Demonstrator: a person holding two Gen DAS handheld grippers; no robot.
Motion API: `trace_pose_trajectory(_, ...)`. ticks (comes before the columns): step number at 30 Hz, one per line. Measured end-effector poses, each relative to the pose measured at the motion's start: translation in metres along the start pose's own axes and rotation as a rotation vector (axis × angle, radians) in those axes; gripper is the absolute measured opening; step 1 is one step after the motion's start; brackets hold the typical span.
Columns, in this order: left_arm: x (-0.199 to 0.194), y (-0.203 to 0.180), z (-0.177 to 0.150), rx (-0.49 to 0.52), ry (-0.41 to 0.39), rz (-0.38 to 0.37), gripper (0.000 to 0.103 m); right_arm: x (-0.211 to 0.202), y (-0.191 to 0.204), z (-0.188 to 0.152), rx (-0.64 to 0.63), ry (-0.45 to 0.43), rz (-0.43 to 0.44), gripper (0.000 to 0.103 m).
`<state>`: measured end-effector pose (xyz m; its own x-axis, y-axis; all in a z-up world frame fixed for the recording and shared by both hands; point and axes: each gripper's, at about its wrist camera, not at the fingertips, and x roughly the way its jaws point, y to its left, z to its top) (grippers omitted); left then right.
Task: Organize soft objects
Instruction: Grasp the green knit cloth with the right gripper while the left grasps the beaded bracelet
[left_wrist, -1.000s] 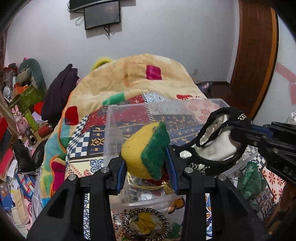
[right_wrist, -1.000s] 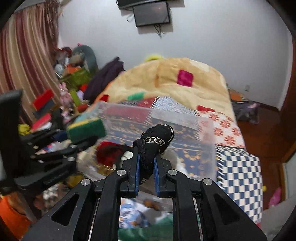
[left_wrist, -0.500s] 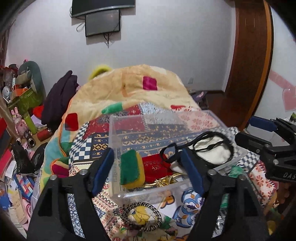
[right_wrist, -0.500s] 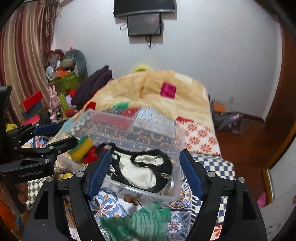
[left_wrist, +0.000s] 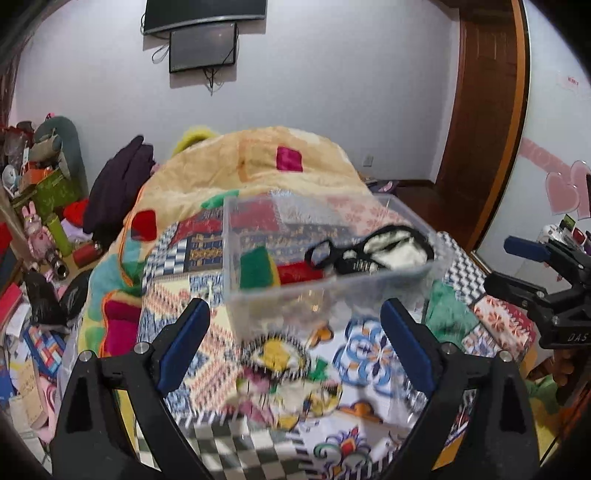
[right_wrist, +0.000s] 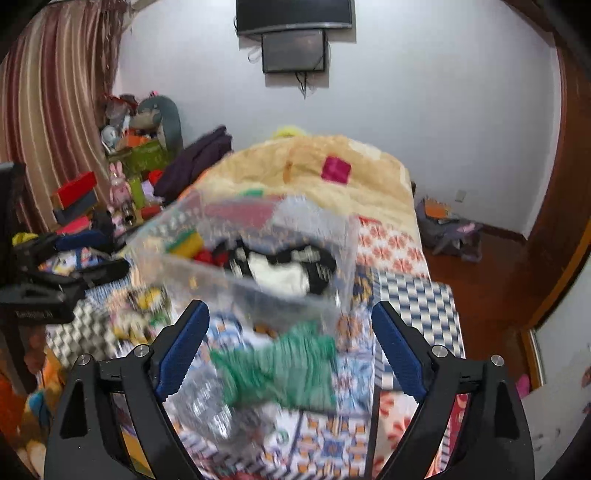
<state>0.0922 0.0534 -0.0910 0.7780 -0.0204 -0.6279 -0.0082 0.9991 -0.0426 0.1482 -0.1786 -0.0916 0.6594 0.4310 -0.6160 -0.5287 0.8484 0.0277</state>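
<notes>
Soft objects sit gathered in a clear plastic bin (left_wrist: 325, 284) at the centre of the left wrist frame: a yellow-and-green sponge (left_wrist: 256, 271) at the bin's left end, a red cloth (left_wrist: 297, 273) beside it, and a black-and-white garment (left_wrist: 373, 251) toward the right end. The bin rests on a patterned bedspread (left_wrist: 365, 354). The left gripper (left_wrist: 295, 345) fills the lower part of that frame with its blue-padded jaws spread wide and nothing between them. The right gripper (right_wrist: 290, 349) is likewise wide apart and empty in the lower part of the right wrist frame. Between its fingers, in the lower centre, a green cloth (right_wrist: 284, 369) lies on the bedspread just in front of the bin. A blurred round multicoloured item (left_wrist: 284, 369) lies in the lower centre of the left frame.
</notes>
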Motion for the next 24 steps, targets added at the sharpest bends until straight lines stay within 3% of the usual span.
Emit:
trace_pose_trajectory(8, 0.013, 0.014, -0.032, -0.032, 0.013, 0.114, 0.094, 0.028, -0.016, -0.024, 0.064, 0.103, -0.001, 0.088)
trace_pose_trajectory(11, 0.017, 0.027, -0.033, -0.073, 0.024, 0.118, 0.080, 0.034, -0.024, -0.028, 0.106, 0.118, 0.021, 0.087)
trace_pose_trajectory(15, 0.030, 0.047, -0.032, -0.156, 0.059, 0.077, 0.065, 0.043, -0.027, -0.032, 0.138, 0.149, 0.064, 0.069)
trace_pose_trajectory(21, 0.047, 0.051, -0.039, -0.168, 0.127, 0.056, 0.042, 0.053, -0.013, -0.039, 0.109, 0.195, 0.096, 0.051)
trace_pose_trajectory(24, 0.048, 0.046, -0.040, -0.150, 0.135, 0.071, 0.041, 0.057, -0.007, -0.042, 0.086, 0.209, 0.096, 0.044)
